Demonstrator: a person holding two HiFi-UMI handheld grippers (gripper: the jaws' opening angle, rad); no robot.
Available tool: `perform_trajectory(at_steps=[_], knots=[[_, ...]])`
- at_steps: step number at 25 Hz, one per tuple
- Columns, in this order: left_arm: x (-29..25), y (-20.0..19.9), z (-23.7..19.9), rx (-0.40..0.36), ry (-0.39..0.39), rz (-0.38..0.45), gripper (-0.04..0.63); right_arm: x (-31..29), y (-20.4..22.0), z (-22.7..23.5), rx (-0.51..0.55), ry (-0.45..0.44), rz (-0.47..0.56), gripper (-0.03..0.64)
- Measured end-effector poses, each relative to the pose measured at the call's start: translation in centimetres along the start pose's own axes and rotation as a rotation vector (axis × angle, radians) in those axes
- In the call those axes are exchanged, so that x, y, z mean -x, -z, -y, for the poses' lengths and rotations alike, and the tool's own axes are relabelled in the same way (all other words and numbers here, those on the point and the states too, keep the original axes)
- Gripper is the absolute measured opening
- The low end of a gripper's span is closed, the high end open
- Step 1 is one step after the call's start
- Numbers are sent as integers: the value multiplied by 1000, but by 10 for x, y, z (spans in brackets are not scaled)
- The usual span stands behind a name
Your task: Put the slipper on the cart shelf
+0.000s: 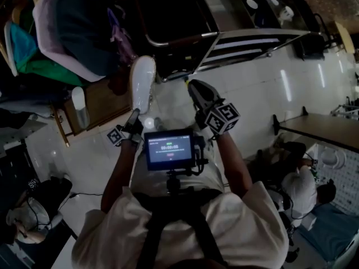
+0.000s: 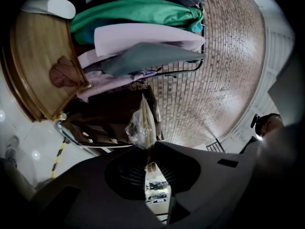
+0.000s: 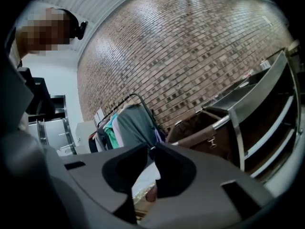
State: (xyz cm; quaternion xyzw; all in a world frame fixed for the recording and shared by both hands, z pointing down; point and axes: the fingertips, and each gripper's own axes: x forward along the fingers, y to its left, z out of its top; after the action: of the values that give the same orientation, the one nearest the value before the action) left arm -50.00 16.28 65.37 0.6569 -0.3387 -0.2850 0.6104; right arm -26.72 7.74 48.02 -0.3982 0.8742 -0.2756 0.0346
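My left gripper [image 1: 134, 116] is shut on the heel end of a white slipper [image 1: 142, 82], which sticks out ahead of it above the pale floor. In the left gripper view the slipper [image 2: 141, 127] shows edge-on between the nearly closed jaws [image 2: 148, 149], thin and crinkly. The metal cart [image 1: 255, 38] with slatted shelves stands ahead and to the right, and a brown bag [image 3: 205, 132] hangs on its near end [image 3: 267, 94]. My right gripper [image 1: 194, 87] is held level beside the slipper, shut, with nothing between its tips [image 3: 152, 148].
A second white slipper [image 1: 80, 106] lies on a wooden table [image 1: 106, 101] at the left. Behind it stands a clothes rack [image 1: 61, 27] full of garments. A dark table [image 1: 325, 129] is at the right. People sit low at both sides [image 1: 303, 189].
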Motion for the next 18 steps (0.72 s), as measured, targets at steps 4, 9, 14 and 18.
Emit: perform_trajectory(at_steps=[4,9,14,18], knots=[[-38,25,30,0,71,-6,54,34,-12,39,-25,43,16,78],[-68,57,51,5,84,-11,54,73,-23,84,-40,81,26,78],[-84,82,69,7,96,3,54,106,-32,121,-54,95,53,78],[-102,106,89,-14,125,-7,54,130,-39,147,-63,101,63,78]])
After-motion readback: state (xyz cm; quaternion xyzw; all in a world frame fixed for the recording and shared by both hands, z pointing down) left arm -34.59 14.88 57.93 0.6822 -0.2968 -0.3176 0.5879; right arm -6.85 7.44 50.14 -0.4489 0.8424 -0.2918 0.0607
